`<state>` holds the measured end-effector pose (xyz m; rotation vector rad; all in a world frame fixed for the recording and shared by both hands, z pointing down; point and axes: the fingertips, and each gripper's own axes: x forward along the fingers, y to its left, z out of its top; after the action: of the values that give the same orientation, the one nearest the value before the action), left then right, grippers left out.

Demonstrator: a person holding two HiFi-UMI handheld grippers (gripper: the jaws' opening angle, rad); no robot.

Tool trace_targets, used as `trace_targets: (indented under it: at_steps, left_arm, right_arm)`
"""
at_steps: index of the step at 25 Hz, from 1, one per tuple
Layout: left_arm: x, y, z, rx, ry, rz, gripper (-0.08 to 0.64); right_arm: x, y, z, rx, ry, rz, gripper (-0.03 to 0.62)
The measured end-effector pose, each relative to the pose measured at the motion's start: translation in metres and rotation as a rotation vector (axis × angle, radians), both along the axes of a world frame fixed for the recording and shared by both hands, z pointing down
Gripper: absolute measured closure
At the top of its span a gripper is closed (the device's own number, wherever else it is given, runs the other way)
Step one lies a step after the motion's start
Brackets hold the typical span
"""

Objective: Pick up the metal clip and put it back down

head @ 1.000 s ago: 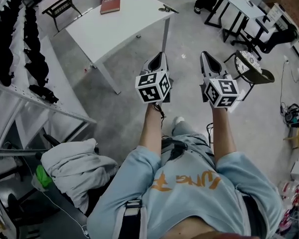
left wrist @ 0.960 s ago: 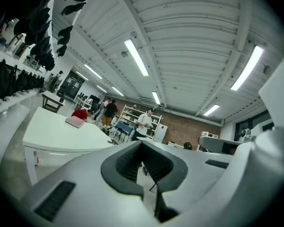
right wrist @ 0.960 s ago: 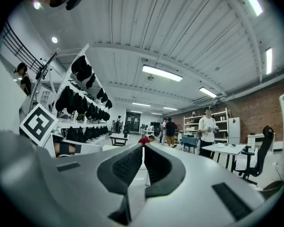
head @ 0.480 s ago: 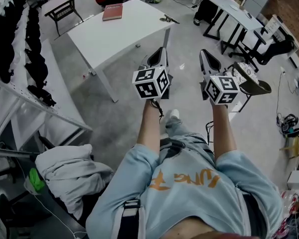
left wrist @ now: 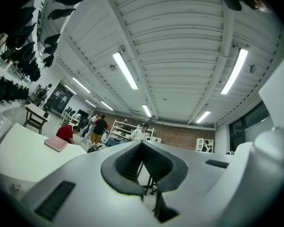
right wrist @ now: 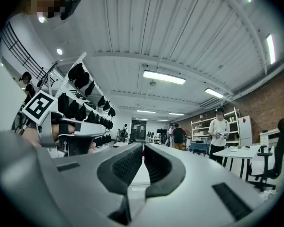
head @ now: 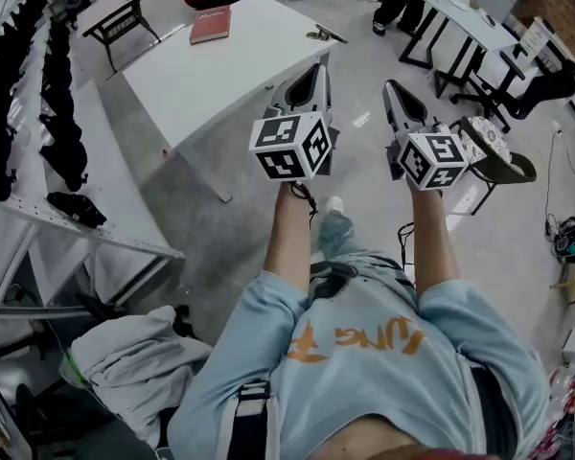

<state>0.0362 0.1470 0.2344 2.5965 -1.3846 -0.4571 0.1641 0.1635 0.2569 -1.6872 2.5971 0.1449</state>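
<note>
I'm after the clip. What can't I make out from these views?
Clip: head view, too small to tell how it lies.
Clip, both gripper views: not shown; in the left one the left gripper itself blocks much of the table.
Table's right edge: head view, partly behind the left gripper.

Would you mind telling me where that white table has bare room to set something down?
The white table is bare across its middle and near end, between the red book at its far left corner and the metal clip at its far right edge. The rack of dark items to its left is crowded.
</note>
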Motion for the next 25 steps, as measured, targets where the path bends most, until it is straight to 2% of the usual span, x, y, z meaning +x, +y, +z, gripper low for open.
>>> trace_targets:
  at_steps: [6, 10, 14, 16, 20, 25]
  left_arm:
    - [0.043, -0.082, 0.035, -0.085, -0.04, 0.019, 0.551]
    - [0.068, -0.137, 0.049, -0.128, -0.021, 0.03, 0.551]
    - [0.087, -0.19, 0.059, -0.181, 0.032, 0.038, 0.551]
    - [0.1, -0.216, 0.061, -0.192, 0.035, 0.045, 0.551]
    - [0.122, -0.27, 0.074, -0.229, 0.001, 0.042, 0.551]
    - [0.125, -0.326, 0.11, -0.318, -0.078, -0.001, 0.551]
  right_arm:
    - [0.044, -0.079, 0.023, -0.053, -0.043, 0.036, 0.563]
    - [0.071, -0.132, 0.027, -0.082, -0.034, 0.053, 0.561]
    - [0.089, -0.183, 0.039, -0.131, -0.079, 0.056, 0.561]
    - [0.096, -0.206, 0.04, -0.142, -0.102, 0.044, 0.561]
    - [0.114, -0.259, 0.041, -0.144, -0.138, 0.04, 0.562]
    - [0.127, -0.323, 0.074, -0.209, -0.184, 0.04, 0.562]
